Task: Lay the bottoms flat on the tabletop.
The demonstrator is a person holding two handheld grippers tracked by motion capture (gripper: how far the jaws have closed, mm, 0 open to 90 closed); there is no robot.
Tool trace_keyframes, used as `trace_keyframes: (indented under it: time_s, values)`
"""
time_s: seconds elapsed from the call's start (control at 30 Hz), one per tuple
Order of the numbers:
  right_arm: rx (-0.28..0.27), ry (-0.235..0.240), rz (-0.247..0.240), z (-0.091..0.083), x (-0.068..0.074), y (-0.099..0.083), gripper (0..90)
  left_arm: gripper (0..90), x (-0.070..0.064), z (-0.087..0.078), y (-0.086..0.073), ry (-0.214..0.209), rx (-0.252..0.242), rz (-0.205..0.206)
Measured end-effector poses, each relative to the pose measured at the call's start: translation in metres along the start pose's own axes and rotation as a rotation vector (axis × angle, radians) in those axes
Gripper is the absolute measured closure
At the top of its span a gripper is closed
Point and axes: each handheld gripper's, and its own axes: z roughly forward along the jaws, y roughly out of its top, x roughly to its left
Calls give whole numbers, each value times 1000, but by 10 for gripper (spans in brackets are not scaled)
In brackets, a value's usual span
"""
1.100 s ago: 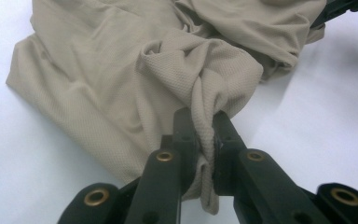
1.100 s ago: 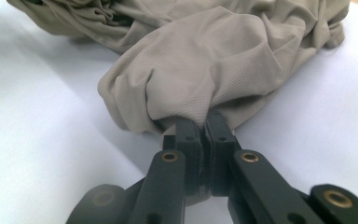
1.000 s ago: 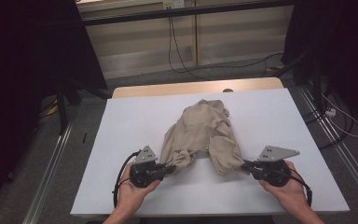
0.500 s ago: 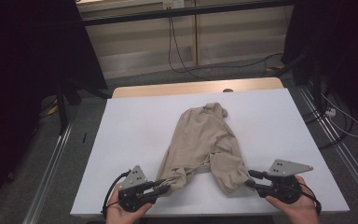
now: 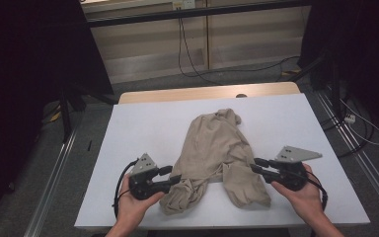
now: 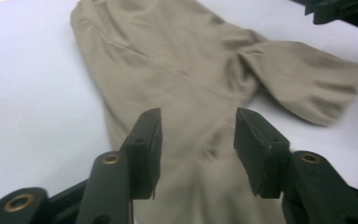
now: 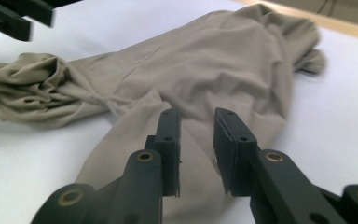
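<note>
Garment: a beige cloth garment [image 5: 216, 150], likely trousers or a long-sleeved top, lies crumpled on the white table [image 5: 143, 128], running from a bunched end at 12 o'clock down to two limbs that fork toward 7 and 5 o'clock.
Left limb: gathered in tight wrinkles [image 7: 32, 95] near the front edge, at 7 o'clock from the garment's middle.
Right limb: flatter and wider [image 6: 303, 79], ending at 5 o'clock.
Left gripper: the left gripper [image 5: 176, 179] sits at 8 o'clock of the cloth, its tips touching or just over the wrinkled limb; in its own view [image 6: 196, 140] the jaws stand wide apart with fabric lying below and between them, nothing clamped.
Right gripper: the right gripper [image 5: 254, 165] sits at 4 o'clock, tips at the edge of the right limb; in its own view [image 7: 196, 140] the jaws are parted by a narrower gap, cloth beneath them, no fold pinched that I can see.
Hands: a hand [image 5: 133, 202] wraps each tool from the table's near edge.
Done so far: judging by the layout, the two limbs are drawn apart into a fork, so spreading has begun.
Left to do: the upper end at 12 o'clock is bunched, the left limb is rumpled, and neither tool has a hold, so smoothing or folding seems mostly ahead.
Surroundings: a wooden strip [image 5: 202, 93] borders the table at 12 o'clock; cables [image 5: 192, 59] trail on the floor beyond.
</note>
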Motion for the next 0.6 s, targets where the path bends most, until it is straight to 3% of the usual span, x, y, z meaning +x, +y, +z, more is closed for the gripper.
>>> trace_keyframes:
  time_s: [0.1,0.17,0.2,0.23,0.27,0.3,0.37,0.43,0.47,0.5,0.6]
  values:
    - [65,16,-6,27,-5,9,560,443,21,31,7,52,55,-20]
    - [97,6,-7,48,-11,16,511,393,27,40,8,72,70,-13]
    - [97,6,-7,48,-11,16,511,393,31,48,10,89,92,-15]
    - [135,-13,-19,66,-16,22,459,372,40,61,12,103,113,-14]
    - [150,-13,-19,72,-19,24,444,352,45,70,15,80,167,-55]
    - [171,-18,-13,82,-24,26,376,328,48,74,17,78,182,-68]
    - [191,-47,-1,97,-30,26,300,349,49,78,23,121,159,-18]
    - [209,-71,10,105,-34,24,198,348,50,81,24,93,146,-46]
    - [212,-133,8,109,-35,21,142,348,49,81,23,93,157,-41]
    - [217,-166,0,112,-36,19,134,348,48,82,22,94,165,-38]
    - [246,-154,13,116,-41,14,172,376,45,86,16,99,196,-23]
